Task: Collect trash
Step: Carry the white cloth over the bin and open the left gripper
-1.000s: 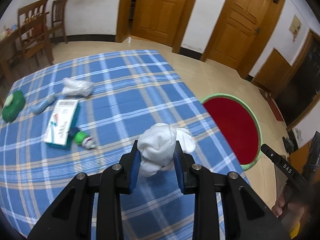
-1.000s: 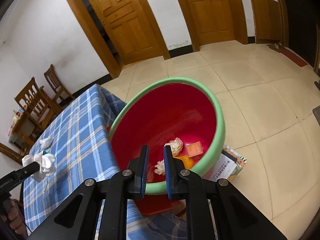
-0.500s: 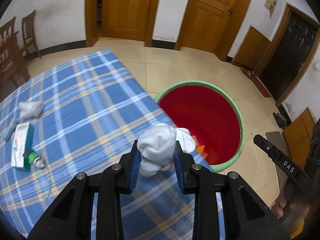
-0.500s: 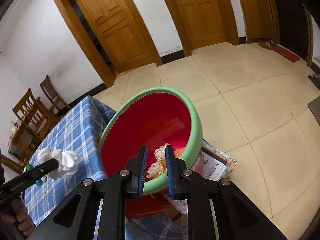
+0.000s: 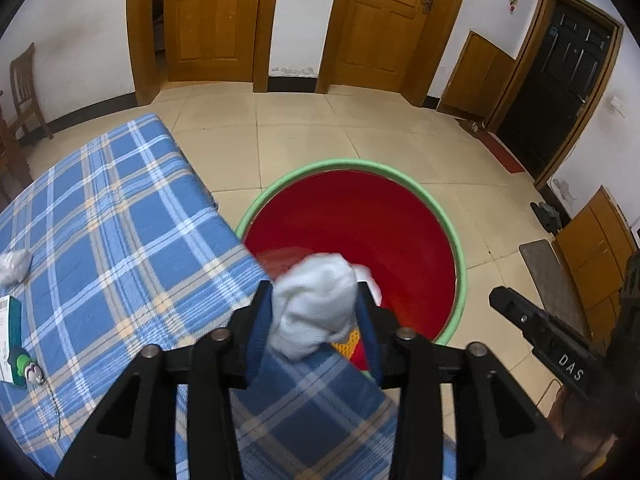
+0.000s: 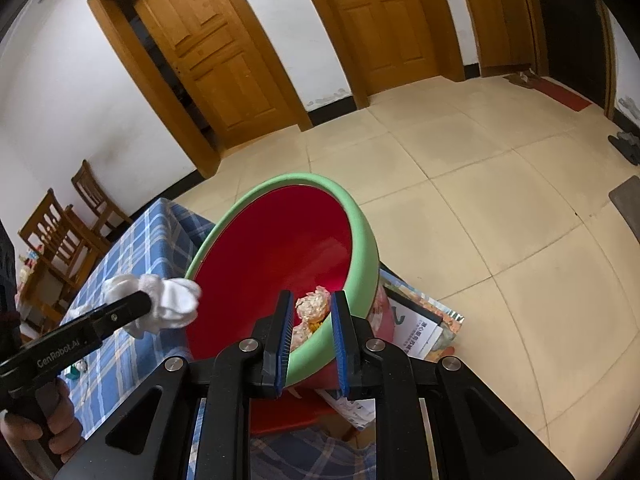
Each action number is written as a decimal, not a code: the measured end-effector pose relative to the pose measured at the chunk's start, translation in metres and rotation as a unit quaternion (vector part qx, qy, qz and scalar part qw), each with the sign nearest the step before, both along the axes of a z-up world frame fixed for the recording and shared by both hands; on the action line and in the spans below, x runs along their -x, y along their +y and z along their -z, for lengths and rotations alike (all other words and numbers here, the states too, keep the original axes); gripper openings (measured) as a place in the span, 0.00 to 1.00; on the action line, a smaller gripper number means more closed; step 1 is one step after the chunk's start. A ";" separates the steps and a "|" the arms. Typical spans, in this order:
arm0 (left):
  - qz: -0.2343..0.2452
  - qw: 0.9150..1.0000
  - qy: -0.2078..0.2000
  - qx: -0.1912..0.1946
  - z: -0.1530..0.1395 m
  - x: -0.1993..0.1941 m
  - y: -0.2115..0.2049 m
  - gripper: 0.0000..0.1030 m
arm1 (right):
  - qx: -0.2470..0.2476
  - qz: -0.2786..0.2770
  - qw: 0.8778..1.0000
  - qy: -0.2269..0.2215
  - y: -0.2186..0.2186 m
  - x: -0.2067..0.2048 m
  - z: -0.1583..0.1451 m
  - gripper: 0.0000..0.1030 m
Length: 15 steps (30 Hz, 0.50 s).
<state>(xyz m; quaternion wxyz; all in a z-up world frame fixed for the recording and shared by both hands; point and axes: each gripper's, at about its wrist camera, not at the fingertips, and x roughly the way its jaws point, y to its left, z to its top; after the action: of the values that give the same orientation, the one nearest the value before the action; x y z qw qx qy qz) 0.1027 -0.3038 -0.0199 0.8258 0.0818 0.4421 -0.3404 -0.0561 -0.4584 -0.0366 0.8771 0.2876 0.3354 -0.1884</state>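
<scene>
The left gripper [image 5: 316, 316] has the white wad of cloth [image 5: 314, 308] between its fingers. Its jaws have just been opening, and the wad sits looser than it did a second ago, though it has not dropped; whether the pads still press on it I cannot tell. The right gripper [image 6: 308, 334] is empty, jaws nearly closed with a narrow gap, pointing at the near rim of the bin.

Change noted — a second ago the left gripper was over the middle of the checked tablecloth [image 5: 120, 248]; it now stands at the table's edge, the wad over the near side of the red bin with the green rim [image 5: 448, 224]. The right wrist view agrees: the wad [image 6: 168, 306] is level with the rim [image 6: 362, 240]. Crumpled paper [image 6: 314, 304] already lies inside.

Judgement: release is under way; this item should fall in.

Farther back on the cloth, another white wad [image 5: 14, 264] and a green box [image 5: 8, 344] remain — collection is not finished.
</scene>
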 end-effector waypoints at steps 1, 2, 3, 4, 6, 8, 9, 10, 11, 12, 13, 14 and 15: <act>0.000 1.000 0.000 0.002 0.000 0.000 -0.001 0.46 | 0.000 0.001 1.000 0.000 -0.001 0.001 0.000 0.18; 0.000 1.000 0.000 0.002 -0.001 0.000 -0.002 0.47 | -0.001 0.002 1.000 0.000 -0.001 0.001 0.000 0.18; -0.001 1.000 0.000 0.003 -0.001 -0.001 -0.002 0.49 | -0.002 0.003 1.000 0.001 -0.001 0.001 0.001 0.18; -0.003 1.000 0.000 0.002 -0.002 -0.001 -0.001 0.49 | -0.003 0.003 1.000 0.001 -0.001 0.000 0.001 0.18; -0.008 1.000 0.002 0.002 -0.002 -0.002 0.001 0.49 | -0.004 0.003 1.000 0.001 -0.001 0.000 0.000 0.18; -0.015 1.000 0.006 0.003 -0.001 -0.005 0.007 0.49 | -0.003 0.002 1.000 0.001 0.000 0.000 0.000 0.18; -0.020 1.000 0.008 0.005 -0.001 -0.006 0.011 0.49 | -0.003 0.001 1.000 0.000 0.001 0.001 -0.001 0.18; -0.024 1.000 0.009 0.006 -0.002 -0.007 0.014 0.49 | -0.002 0.000 1.000 -0.001 0.001 0.001 -0.001 0.18; -0.031 0.999 0.010 0.006 -0.002 -0.008 0.018 0.49 | -0.001 -0.001 1.000 -0.001 0.002 0.000 -0.002 0.18; -0.034 0.999 0.010 0.006 -0.002 -0.010 0.022 0.49 | 0.000 -0.003 1.000 -0.002 0.004 0.000 -0.002 0.19; -0.040 0.999 0.009 0.006 -0.003 -0.011 0.026 0.49 | 0.000 -0.005 1.000 -0.003 0.005 0.000 -0.003 0.19; -0.046 0.999 0.008 0.005 -0.004 -0.012 0.030 0.49 | 0.000 -0.007 1.000 -0.003 0.006 -0.001 -0.003 0.19; -0.053 0.999 0.007 0.005 -0.004 -0.013 0.036 0.49 | 0.001 -0.009 1.000 -0.003 0.007 -0.002 -0.003 0.19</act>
<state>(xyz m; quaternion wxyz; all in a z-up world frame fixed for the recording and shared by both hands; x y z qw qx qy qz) 0.1162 -0.2673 -0.0155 0.8402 0.0515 0.4497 -0.2987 -0.0543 -0.4510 -0.0331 0.8800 0.2848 0.3348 -0.1800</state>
